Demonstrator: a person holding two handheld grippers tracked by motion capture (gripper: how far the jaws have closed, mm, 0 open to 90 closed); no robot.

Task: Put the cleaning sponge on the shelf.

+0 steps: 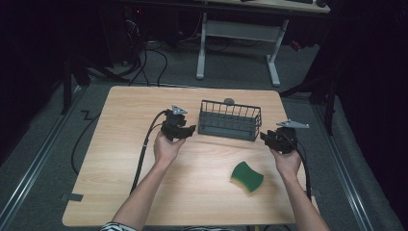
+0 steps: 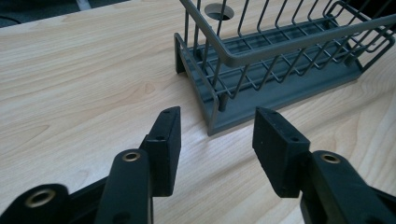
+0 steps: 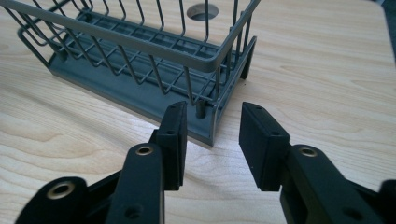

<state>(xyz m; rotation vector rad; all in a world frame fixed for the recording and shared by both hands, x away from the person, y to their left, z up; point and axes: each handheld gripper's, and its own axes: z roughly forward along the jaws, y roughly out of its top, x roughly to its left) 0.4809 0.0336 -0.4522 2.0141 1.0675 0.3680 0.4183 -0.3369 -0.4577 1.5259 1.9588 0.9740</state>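
Your left gripper (image 1: pixel 185 131) hangs over the bench (image 1: pixel 120 144) with its jaws spread and nothing between them; the near left corner of the grey wire basket (image 1: pixel 230 120) sits just ahead of its tips, close but apart, as the left gripper view shows. The basket (image 2: pixel 261 70) stands upright between your two grippers and looks empty. Your right gripper (image 1: pixel 267 138) mirrors the left: jaws parted, pinching nothing, with the basket's (image 3: pixel 140 60) right-hand corner post just in front of the gap between them, not yet touched. Nearer to you than that gripper, the green sponge (image 1: pixel 247 177) lies flat on the bench, well apart from the basket. As it looks, you have lined up on both ends of the basket, but neither end is gripped, so clamping and any lifting or shifting are all left to do.
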